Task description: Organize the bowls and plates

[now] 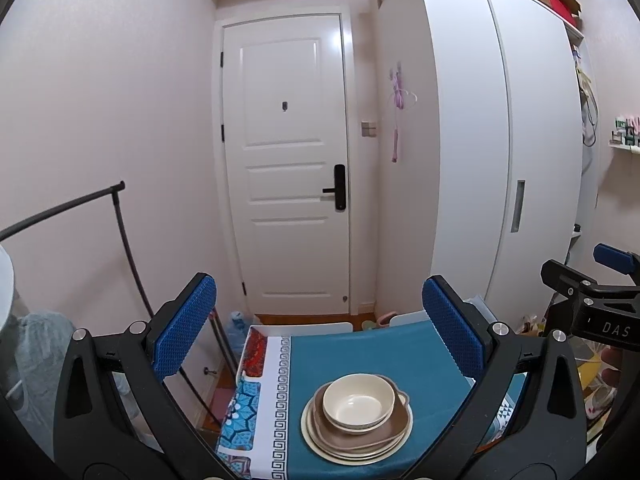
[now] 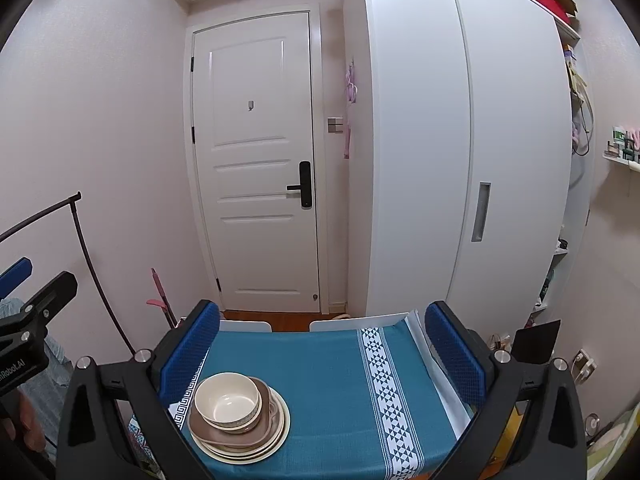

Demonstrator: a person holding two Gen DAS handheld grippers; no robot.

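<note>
2 claws [image 1: 320, 328] [image 2: 322, 350] agape, round cream bowl [image 1: 359, 401] — stacked plates [image 1: 352, 446]

Dishes formed one stack on the teal tablecloth [image 2: 320, 380], well apart from the cloth's white triangle-patterned band and close to its Greek-key border. Top item: cream bowl [image 1: 359, 400], upright, empty, glossy inside. It was nested in a second, shallower bowl [image 2: 256, 420] of beige-brown tone, only the rim visible. Beneath that lay a brown plate [image 1: 394, 426] with an irregular, roughly squared outline and a small lobe projecting on one side. Bottom: cream round plates [image 1: 320, 442], several rims showing at the edge; exact count could not be read. Bowls sat off-centre on the plates, shifted toward the far edge. All items upright and level.
</note>
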